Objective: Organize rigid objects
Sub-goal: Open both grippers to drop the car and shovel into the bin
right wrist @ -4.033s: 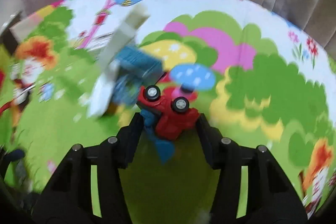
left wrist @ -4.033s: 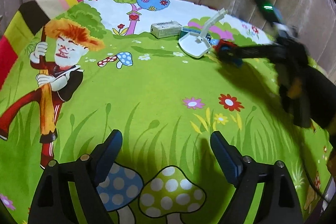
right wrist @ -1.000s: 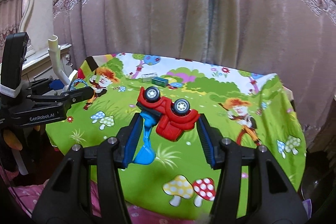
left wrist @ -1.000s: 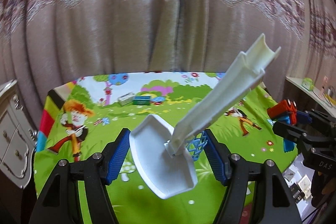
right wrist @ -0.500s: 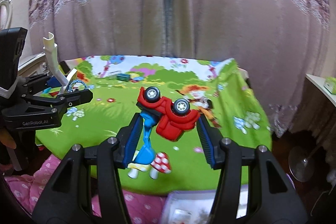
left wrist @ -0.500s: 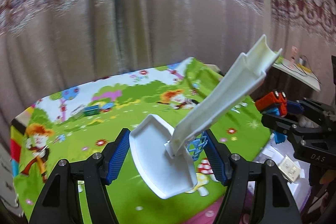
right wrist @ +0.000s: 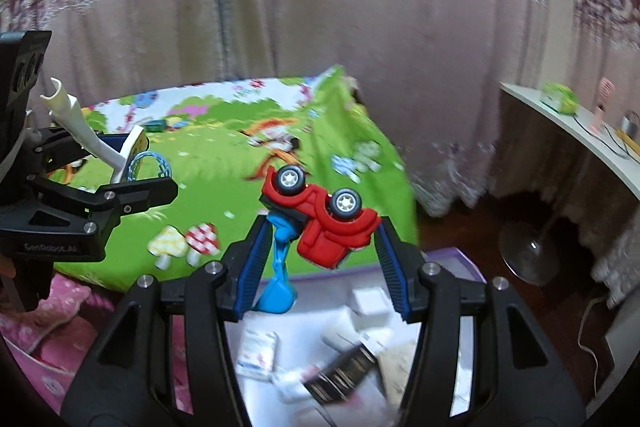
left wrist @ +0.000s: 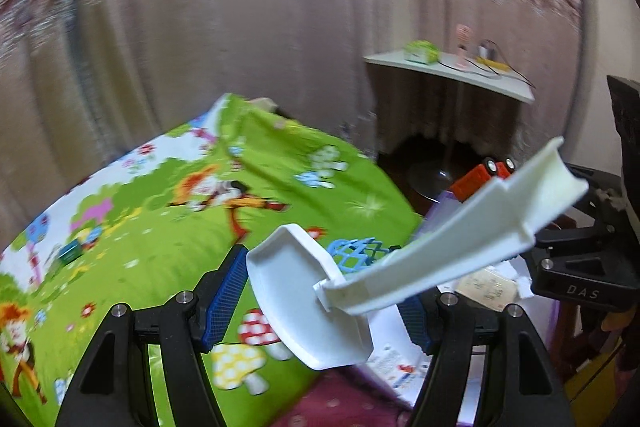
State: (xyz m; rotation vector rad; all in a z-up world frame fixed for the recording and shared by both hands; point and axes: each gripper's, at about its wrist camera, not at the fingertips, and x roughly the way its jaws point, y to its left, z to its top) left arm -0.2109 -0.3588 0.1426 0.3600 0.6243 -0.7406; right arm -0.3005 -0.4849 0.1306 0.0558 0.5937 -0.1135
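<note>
Mid-transfer. The left gripper [left wrist: 324, 301] is clamped on a white scoop [left wrist: 316, 291], with a blue mesh toy [left wrist: 358, 255] also caught between the pads; the scoop's long handle sticks up to the right. The right gripper [right wrist: 320, 259] is closed on a red toy car [right wrist: 324, 223], wheels up, with a blue plastic piece [right wrist: 278, 279] squeezed in beside it and hanging down between the fingers.

Both loads are in the air, off the edge of the bench with the cartoon cloth [right wrist: 224, 155] and over a purple-rimmed box [right wrist: 460, 259] on the floor. The box already holds small cartons and packets [right wrist: 256, 351], blurred, so some sorting looks done.

Still left on the bench: a small green item [left wrist: 72, 251] and something next to it at the far side, too blurred to name.

Judging from this, the pick-up part for these four things is finished; dropping them in the box is not yet done, then the far items remain. Roughly two thirds through, I'd guess.
</note>
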